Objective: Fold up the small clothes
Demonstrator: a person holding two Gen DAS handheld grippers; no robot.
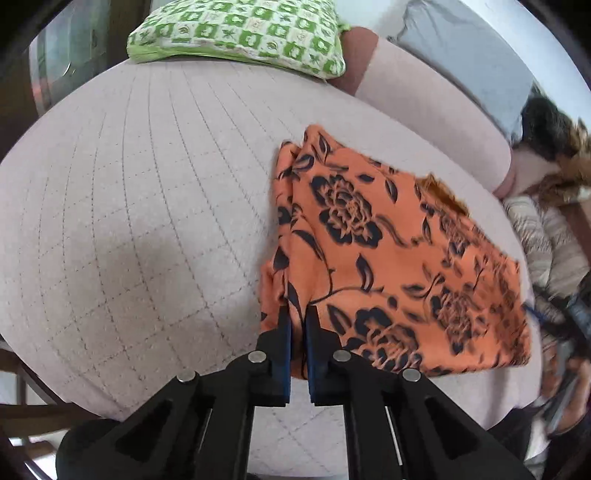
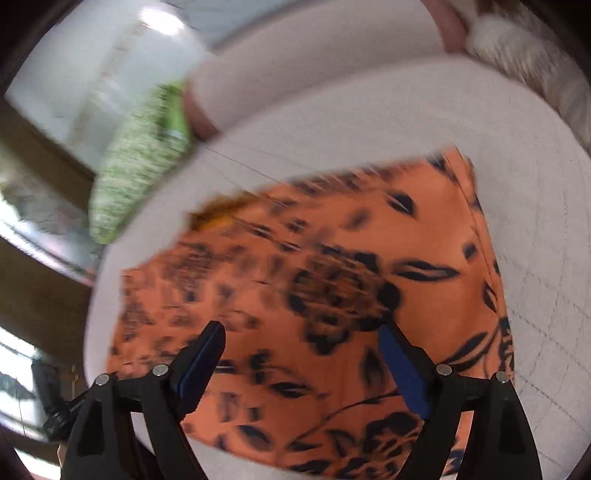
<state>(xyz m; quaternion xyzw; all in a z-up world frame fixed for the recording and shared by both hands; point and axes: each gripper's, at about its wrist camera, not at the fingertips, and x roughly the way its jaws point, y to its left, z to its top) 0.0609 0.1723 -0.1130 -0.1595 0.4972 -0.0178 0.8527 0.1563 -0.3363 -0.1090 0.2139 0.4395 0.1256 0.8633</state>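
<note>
This is a home, most likely a living room. A wide, pale quilted sofa seat (image 1: 140, 192) with stitched grid lines fills the near ground. At its far edge lies a green-and-white patterned cushion (image 1: 240, 33), with a grey cushion (image 1: 476, 62) to the far right. Loose clothes (image 1: 546, 236) are heaped at the right. Dark wooden furniture (image 2: 33, 295) stands at the left.

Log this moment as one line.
left gripper: shut on orange cloth | right gripper: open above it | surface: quilted cushion
</note>
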